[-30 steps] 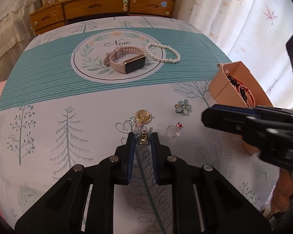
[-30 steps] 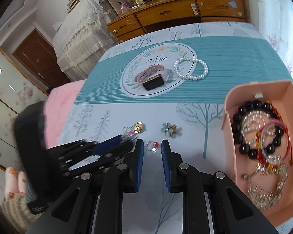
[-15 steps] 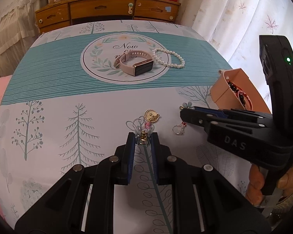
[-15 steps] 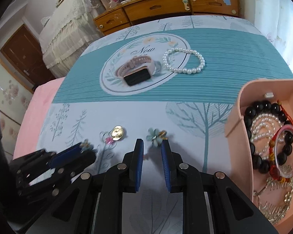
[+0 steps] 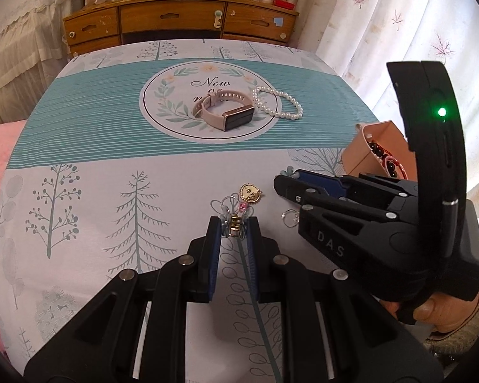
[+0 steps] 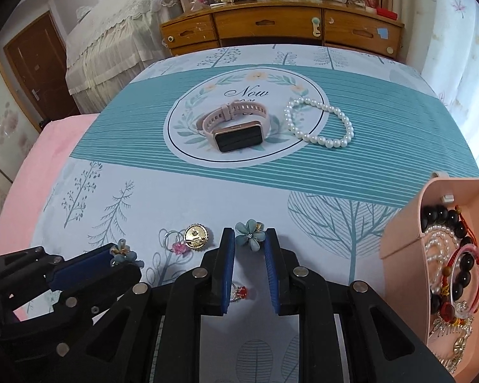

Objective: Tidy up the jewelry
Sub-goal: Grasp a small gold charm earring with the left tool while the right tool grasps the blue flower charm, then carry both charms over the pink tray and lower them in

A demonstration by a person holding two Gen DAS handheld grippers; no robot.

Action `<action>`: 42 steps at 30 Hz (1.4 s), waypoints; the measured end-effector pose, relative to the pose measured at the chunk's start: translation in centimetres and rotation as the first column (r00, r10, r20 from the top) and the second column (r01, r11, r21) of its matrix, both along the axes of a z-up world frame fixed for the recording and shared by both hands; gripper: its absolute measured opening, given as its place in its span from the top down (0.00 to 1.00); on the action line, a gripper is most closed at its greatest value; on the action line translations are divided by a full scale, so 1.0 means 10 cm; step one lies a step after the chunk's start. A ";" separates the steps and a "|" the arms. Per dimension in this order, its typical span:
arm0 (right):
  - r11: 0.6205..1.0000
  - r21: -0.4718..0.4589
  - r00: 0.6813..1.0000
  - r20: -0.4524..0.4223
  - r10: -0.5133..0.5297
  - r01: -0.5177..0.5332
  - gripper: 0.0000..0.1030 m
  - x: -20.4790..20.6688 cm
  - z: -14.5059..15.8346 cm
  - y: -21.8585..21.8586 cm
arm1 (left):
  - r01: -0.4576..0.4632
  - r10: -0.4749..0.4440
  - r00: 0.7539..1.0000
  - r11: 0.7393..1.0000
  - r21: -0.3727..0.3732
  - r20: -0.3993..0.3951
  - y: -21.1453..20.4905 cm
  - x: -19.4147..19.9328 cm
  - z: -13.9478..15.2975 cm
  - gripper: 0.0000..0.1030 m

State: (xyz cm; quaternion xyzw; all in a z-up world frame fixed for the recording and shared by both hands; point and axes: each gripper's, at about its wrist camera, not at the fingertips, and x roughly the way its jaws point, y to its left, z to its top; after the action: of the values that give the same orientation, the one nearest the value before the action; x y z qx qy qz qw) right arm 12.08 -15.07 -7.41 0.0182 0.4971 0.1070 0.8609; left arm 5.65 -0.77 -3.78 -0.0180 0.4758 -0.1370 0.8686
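Observation:
My left gripper (image 5: pixel 234 228) is shut on a small teal flower clip with a gold clasp (image 5: pixel 234 223); the clip's flower (image 6: pixel 123 253) shows at its tips in the right wrist view. My right gripper (image 6: pixel 248 239) is open, its tips on either side of a teal flower brooch (image 6: pixel 249 238) on the tablecloth. A ring with a red stone (image 6: pixel 239 293) lies between its fingers further back. A gold round pendant (image 6: pixel 196 236), wire hoops with a pink bead (image 6: pixel 174 245), a pink smartwatch (image 6: pixel 231 126) and a pearl bracelet (image 6: pixel 321 123) lie on the cloth.
A pink open box (image 6: pixel 402 233) with bead bracelets and chains stands at the right edge of the table. A wooden dresser (image 6: pixel 281 28) is behind the table. A curtain hangs on the right, a pink bed edge on the left.
My right gripper has moved forward past the red-stone ring to the flower brooch. My left gripper stays shut on the clip and has barely shifted.

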 end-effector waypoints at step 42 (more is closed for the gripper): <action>0.895 0.133 0.898 0.063 -0.436 0.425 0.82 -1.60 0.44 -2.26 | 0.471 -0.469 0.876 0.882 0.005 0.112 -2.06 -0.12 0.48 0.87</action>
State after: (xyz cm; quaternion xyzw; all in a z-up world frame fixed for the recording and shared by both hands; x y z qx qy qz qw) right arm -3.93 -37.71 -2.97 0.1729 0.4339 -0.0569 0.8824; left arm 4.48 -21.38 1.03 0.0958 0.4158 -0.3499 0.8340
